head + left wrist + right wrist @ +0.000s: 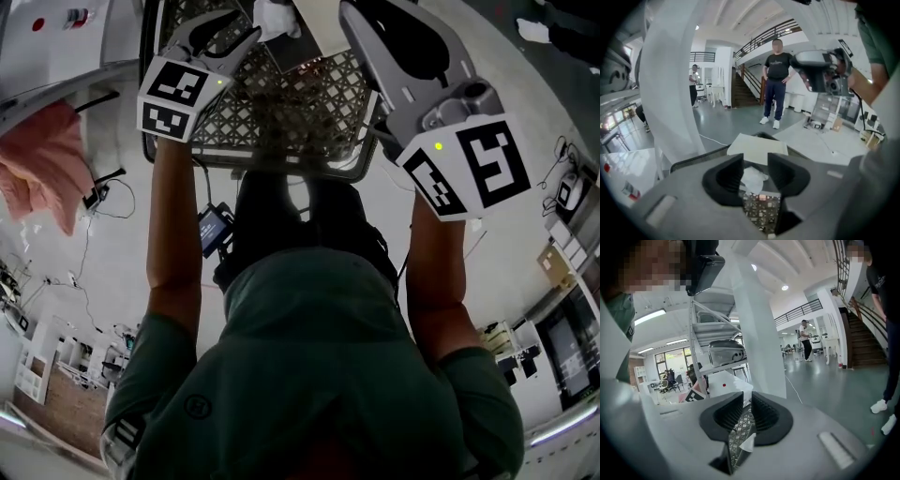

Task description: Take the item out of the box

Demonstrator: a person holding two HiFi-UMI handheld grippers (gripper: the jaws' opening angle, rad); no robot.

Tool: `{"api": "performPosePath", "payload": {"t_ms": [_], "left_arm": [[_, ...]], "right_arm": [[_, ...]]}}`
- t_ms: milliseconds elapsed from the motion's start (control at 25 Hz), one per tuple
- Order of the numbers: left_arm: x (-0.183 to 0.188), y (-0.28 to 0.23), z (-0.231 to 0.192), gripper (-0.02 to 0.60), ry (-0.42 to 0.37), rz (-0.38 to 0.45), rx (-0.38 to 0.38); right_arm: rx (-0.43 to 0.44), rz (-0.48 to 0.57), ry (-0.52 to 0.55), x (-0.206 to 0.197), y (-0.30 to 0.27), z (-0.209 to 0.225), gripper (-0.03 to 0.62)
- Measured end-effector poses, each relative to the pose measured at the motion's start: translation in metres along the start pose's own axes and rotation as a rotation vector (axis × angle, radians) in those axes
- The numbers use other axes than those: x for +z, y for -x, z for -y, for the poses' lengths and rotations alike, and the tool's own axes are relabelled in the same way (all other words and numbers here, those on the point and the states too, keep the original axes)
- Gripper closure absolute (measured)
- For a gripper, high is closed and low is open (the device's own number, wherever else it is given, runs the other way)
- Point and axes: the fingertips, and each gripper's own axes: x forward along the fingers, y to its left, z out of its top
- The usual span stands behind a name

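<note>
1. Head view: a black mesh box [253, 161] sits at top centre of the frame. A crumpled white item [275, 17] lies inside it near the top edge. The left gripper [225, 42] is at the box's upper-left side w/ its marker cube [173, 98] just below. The right gripper [394, 23] is at the upper-right side w/ its cube [473, 164] lower right. Pink cloth [47, 164] lies at the left edge, well apart from the box.
2. Left gripper view: the left gripper [755, 164] has its fingers [724, 180] apart and clamps nothing. The item [752, 180] shows in the gap, w/ mesh below it. A flat white sheet [757, 147] lies just beyond, and the box rim [693, 159] is at left. The right gripper [820, 70] is at upper right. A person [777, 84] stands at centre, far back.
3. Right gripper view: the right gripper [747, 408] has its fingers [724, 416] nearly together, clamped on the box's mesh wall [739, 430]. A white scrap [749, 444] sits low in the slot; can't tell if it is the item. A shelf rack [722, 352] stands behind.
</note>
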Motion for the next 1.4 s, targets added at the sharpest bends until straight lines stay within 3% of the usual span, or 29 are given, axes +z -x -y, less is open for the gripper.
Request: {"api": "performPosePath", "payload": {"t_ms": [720, 1080, 1400], "left_arm": [[-0.095, -0.079, -0.003, 0.367, 0.046, -0.190, -0.002], [-0.116, -0.094, -0.009, 0.371, 0.083, -0.190, 0.041], [-0.116, -0.091, -0.015, 0.445, 0.145, -0.159, 0.073]], "right_arm": [[-0.036, -0.065, -0.077, -0.053, -0.020, 0.029, 0.534], [-0.037, -0.089, -0.099, -0.076, -0.032, 0.039, 0.534], [-0.031, -0.095, -0.105, -0.080, -0.036, 0.036, 0.534]]}}
